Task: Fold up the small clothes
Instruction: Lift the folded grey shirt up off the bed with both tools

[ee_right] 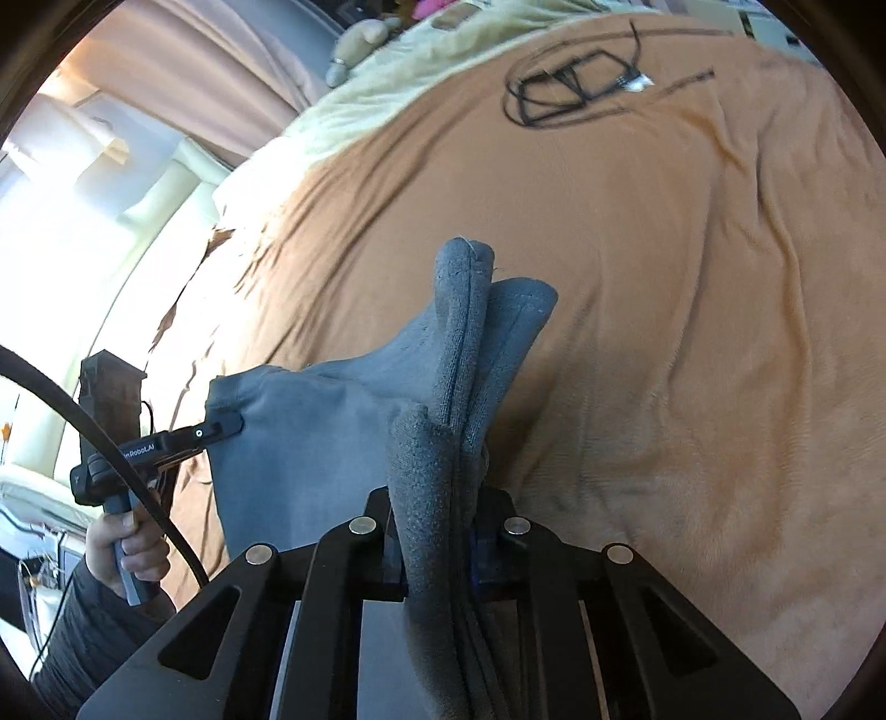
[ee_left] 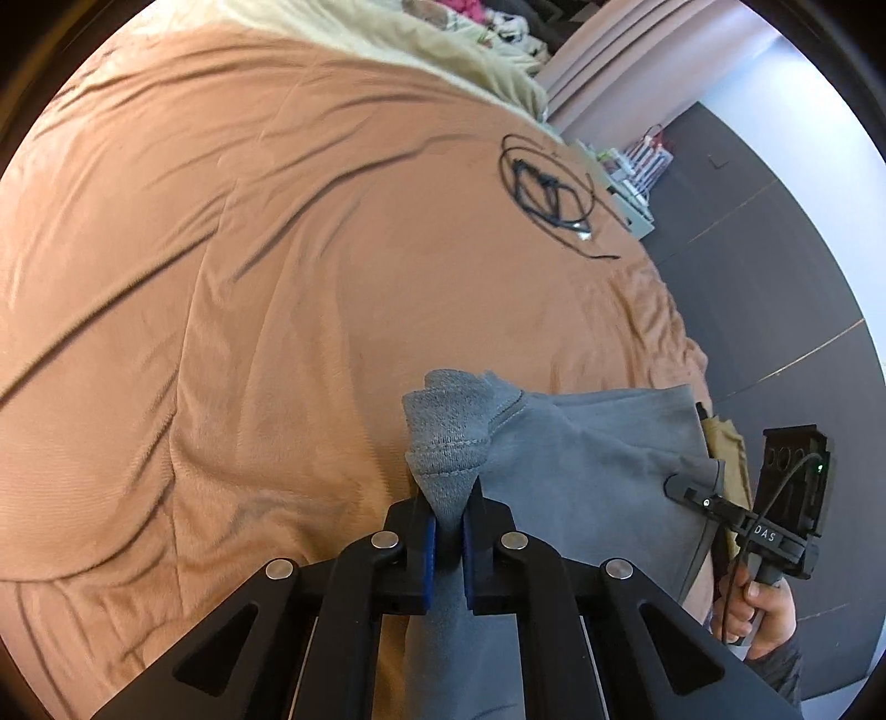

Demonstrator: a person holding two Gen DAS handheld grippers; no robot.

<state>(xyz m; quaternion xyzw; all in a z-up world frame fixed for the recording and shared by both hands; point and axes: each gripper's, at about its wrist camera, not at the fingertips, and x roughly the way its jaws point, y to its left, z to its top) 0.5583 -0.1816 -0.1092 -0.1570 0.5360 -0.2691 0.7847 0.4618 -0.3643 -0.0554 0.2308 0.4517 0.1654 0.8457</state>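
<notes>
Both your grippers grip the grey garment (ee_left: 581, 443) over the bed.

Your left gripper (ee_left: 449, 531) has its jaws clamped on one bunched edge, your right gripper (ee_right: 437, 548) on another, the cloth stretched between them above the rumpled brown blanket (ee_left: 221, 277). A coiled black cable (ee_left: 545, 183) lies farther up the bed, near a pale cream cover (ee_left: 443, 50). Pink curtains (ee_left: 637, 72) and dark floor (ee_left: 775, 277) lie beyond; bright window light falls along one side of the bed.
</notes>
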